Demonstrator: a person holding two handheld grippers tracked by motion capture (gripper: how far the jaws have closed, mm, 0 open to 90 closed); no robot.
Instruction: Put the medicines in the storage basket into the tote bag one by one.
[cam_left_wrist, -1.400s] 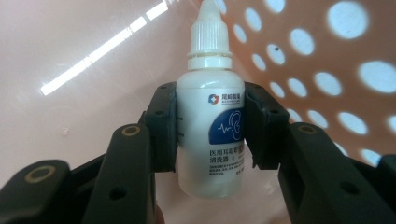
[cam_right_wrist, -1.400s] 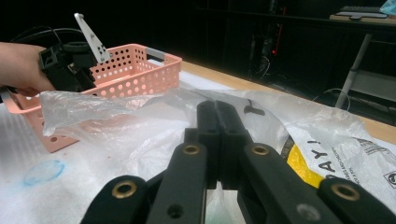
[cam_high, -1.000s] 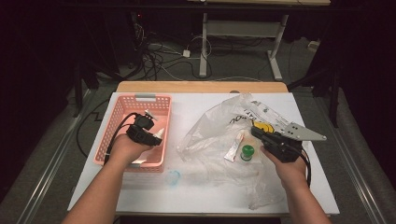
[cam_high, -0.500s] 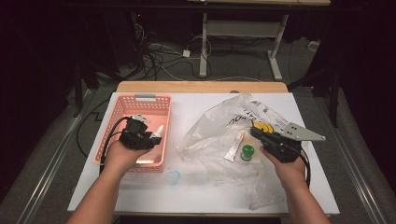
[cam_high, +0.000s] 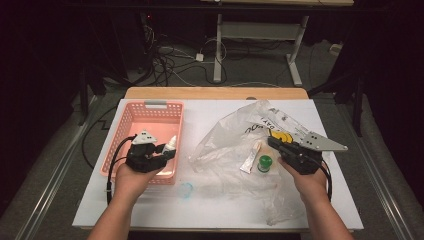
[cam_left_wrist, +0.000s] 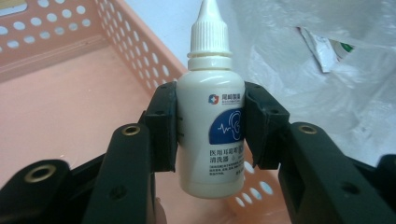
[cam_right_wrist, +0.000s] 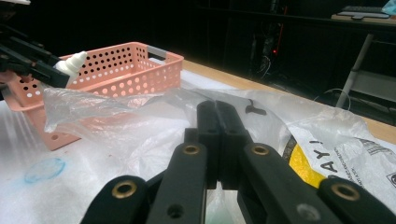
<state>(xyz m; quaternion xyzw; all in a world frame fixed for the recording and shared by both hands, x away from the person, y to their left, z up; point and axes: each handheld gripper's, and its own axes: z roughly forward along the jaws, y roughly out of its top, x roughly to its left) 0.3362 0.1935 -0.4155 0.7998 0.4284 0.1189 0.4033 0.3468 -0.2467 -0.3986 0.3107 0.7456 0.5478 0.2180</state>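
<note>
Left claw grips a small white dropper bottle by its body, one black pad on each side, the bottle upright with its ribbed cap and pointed tip above the jaws. In the high view the bottle hangs over the near right part of the pink basket, just inside its right wall. Right claw is clenched with nothing between its jaws, which meet flat, and sits over the clear plastic bag at the right side of the bench.

White sheeting covers the bench, with a strip of bare wood along the far edge. Beyond it the room is dark, with a grey floor, loose cables and the legs of a white table frame.

The perforated basket stands at the left of the bench, and its pink floor looks bare where the left gripper view shows it. The crumpled bag spreads across the middle and right; a green-capped item, a flat white sachet and a yellow printed patch show at it. Near the front edge lies a faint blue ring.
</note>
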